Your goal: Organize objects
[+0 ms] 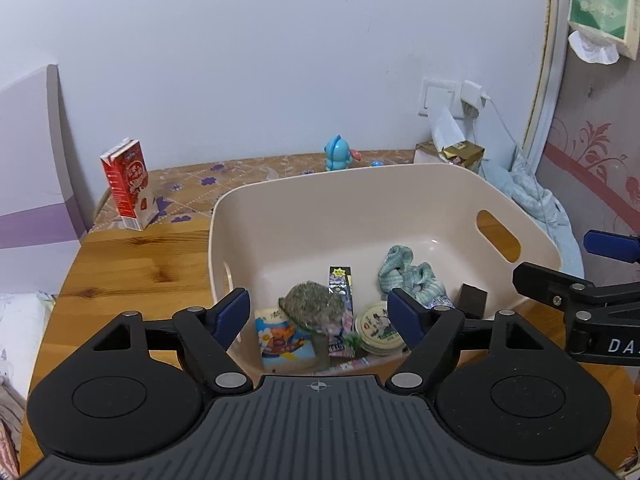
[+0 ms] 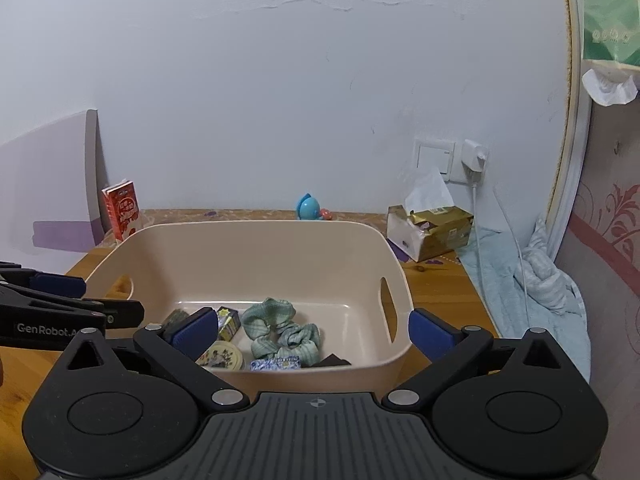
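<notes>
A beige plastic bin stands on the wooden table. Inside lie a grey-green sponge, a colourful card pack, a long black packet, a round tin, a green checked scrunchie, a blue wrapped sweet and a dark block. My left gripper is open and empty, just above the bin's near edge. My right gripper is open and empty, over the bin's near right side. Each gripper shows at the edge of the other's view.
A red milk carton stands at the table's back left. A blue toy figure stands behind the bin. A tissue box and light blue cloth lie at right, with a charger cable.
</notes>
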`<state>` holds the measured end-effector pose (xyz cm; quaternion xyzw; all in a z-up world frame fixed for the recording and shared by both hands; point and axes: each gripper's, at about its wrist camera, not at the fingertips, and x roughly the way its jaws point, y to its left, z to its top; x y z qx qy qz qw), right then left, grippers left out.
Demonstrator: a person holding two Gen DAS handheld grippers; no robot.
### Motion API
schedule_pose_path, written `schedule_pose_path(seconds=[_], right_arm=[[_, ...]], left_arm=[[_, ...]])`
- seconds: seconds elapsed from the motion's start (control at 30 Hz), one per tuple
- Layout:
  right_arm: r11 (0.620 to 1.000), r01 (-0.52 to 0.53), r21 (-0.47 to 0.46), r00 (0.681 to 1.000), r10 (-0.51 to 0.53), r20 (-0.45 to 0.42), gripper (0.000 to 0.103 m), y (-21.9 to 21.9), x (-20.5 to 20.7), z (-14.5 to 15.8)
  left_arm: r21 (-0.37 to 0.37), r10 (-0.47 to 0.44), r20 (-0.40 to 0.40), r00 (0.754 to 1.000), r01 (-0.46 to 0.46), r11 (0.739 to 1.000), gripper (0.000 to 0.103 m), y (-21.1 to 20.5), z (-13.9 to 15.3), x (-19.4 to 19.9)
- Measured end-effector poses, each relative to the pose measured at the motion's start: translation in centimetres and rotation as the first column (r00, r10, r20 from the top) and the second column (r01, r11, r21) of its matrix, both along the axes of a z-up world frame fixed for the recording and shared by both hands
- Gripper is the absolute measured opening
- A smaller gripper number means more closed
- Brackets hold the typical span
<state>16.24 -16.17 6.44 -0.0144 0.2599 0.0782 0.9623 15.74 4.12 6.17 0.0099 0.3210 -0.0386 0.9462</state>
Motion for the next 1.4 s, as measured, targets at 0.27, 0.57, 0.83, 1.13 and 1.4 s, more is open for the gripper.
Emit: schedule_pose_path(seconds=[0.27, 0.57, 0.83, 1.13, 1.4], right_arm=[[1.000, -0.025, -0.013, 1.000, 0.025, 0.009, 0.103, 0.7, -3.3, 0.2], [1.000, -0.020, 0.005, 1.000, 0.020, 0.018, 0.103, 0.6, -7.4, -0.2], [0.999, -0.001, 0.033, 1.000, 0.001, 0.010, 0.103, 0.1, -10.2, -1.0], [0.999, 0.001, 0.034, 1.000, -0.001, -0.011, 0.103, -0.3, -13.0, -2.2], [0.999, 0.028, 0.039, 0.999, -0.027, -0.028, 0.103, -0.8, -14.9, -2.5]], left_arm=[[0.010, 0.011, 0.004, 1.000, -0.011, 1.000, 0.082, 0.0, 0.4, -3.8], [0.015, 0.016, 0.000, 1.000, -0.016, 1.000, 0.082, 0.0, -0.5, -8.5], [0.011, 0.022, 0.007, 1.000, -0.022, 1.000, 0.082, 0.2, -1.2, -11.8], [0.004, 0.044, 0.044, 0.998, -0.044, 0.999, 0.088, 0.3, -1.2, -15.1], [0.004, 0.048, 0.038, 0.998, -0.048, 0.999, 0.089, 0.6, -1.4, -17.2]])
